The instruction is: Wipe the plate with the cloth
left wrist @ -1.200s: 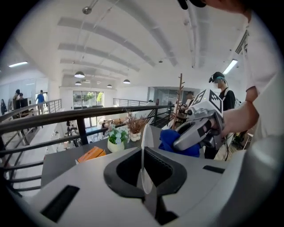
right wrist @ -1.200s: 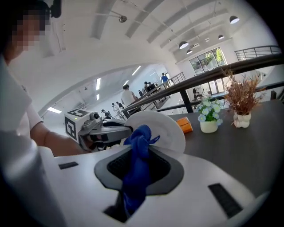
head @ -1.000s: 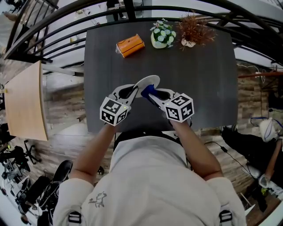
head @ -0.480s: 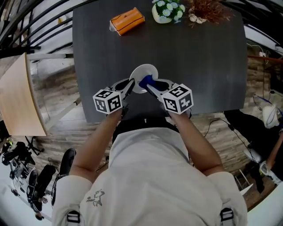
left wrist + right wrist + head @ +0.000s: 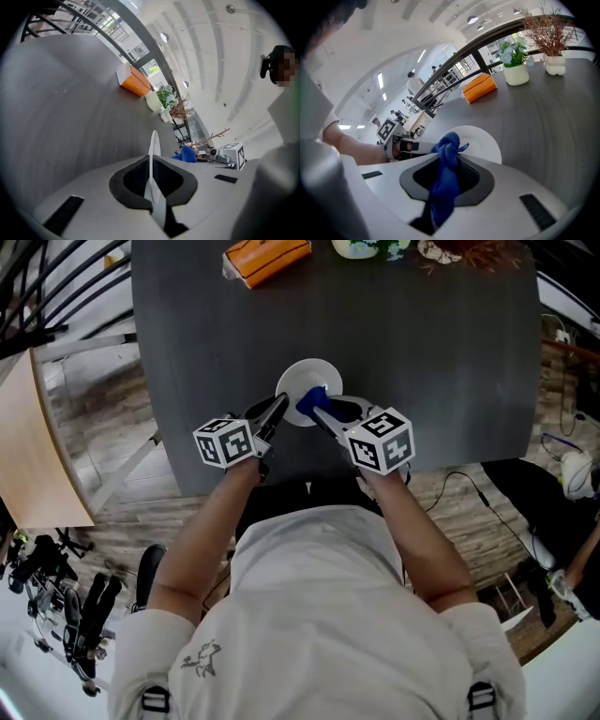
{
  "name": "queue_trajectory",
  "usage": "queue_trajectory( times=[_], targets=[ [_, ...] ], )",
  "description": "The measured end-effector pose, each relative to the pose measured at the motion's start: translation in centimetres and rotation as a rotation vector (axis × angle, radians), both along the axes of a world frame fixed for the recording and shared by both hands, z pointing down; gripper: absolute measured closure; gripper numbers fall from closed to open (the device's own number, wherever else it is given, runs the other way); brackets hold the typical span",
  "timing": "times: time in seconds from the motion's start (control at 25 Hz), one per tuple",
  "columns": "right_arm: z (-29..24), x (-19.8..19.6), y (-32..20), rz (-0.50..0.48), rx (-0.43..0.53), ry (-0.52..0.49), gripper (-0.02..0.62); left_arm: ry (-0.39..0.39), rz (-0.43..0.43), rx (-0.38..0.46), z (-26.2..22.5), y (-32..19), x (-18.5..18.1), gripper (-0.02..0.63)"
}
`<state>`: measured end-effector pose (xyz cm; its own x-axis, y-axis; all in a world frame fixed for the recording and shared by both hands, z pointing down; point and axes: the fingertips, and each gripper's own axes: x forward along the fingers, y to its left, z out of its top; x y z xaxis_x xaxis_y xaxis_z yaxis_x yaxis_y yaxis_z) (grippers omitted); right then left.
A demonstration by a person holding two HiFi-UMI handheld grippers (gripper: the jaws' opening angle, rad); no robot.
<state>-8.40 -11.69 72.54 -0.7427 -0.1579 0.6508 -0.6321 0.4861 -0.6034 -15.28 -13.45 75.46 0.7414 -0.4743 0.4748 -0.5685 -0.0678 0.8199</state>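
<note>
A small white plate [image 5: 309, 385] hangs over the near part of the dark table [image 5: 431, 362], face up in the head view. My left gripper [image 5: 274, 414] is shut on its left rim; in the left gripper view the plate [image 5: 153, 150] shows edge-on between the pads. My right gripper [image 5: 317, 412] is shut on a bunched blue cloth [image 5: 310, 402], which rests on the plate's near side. In the right gripper view the cloth [image 5: 447, 161] fills the jaws, with the plate [image 5: 483, 140] just beyond. I cannot tell whether the plate touches the table.
An orange box [image 5: 265, 257] lies at the table's far left. A white pot of flowers [image 5: 515, 70] and a vase of dried twigs [image 5: 553, 58] stand along the far edge. A wooden board [image 5: 37, 456] and wood floor lie left of the table.
Both grippers have come down toward the table with the plate and the cloth. The left gripper has rolled, so the plate now lies flatter and looks rounder from above.
</note>
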Motion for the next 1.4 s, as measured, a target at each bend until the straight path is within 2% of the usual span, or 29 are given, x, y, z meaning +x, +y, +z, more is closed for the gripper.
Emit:
queue_trajectory(
  times=[0.08,0.32,0.72,1.08,1.32,1.4],
  targets=[
    [0.9,0.2,0.2,0.003,-0.011,0.005,0.525,0.015,-0.005,-0.017,0.8,0.2,0.3,0.588],
    [1.7,-0.1,-0.1,0.020,-0.028,0.017,0.525,-0.018,-0.013,-0.059,2.7,0.4,-0.2,0.586],
    [0.1,-0.4,0.7,-0.014,0.016,0.052,0.525,-0.165,-0.009,-0.082,4.0,-0.1,-0.5,0.583],
    [-2.6,0.6,1.9,-0.030,0.048,0.032,0.525,-0.375,0.044,-0.088,5.3,-0.4,-0.6,0.540],
    [-4.5,1.9,2.7,-0.060,0.080,0.024,0.525,-0.440,0.030,-0.097,6.1,0.0,-0.2,0.531],
    [-5.1,2.6,2.8,-0.065,0.091,0.019,0.525,-0.492,0.030,-0.083,6.2,-0.2,-0.2,0.524]
  ],
)
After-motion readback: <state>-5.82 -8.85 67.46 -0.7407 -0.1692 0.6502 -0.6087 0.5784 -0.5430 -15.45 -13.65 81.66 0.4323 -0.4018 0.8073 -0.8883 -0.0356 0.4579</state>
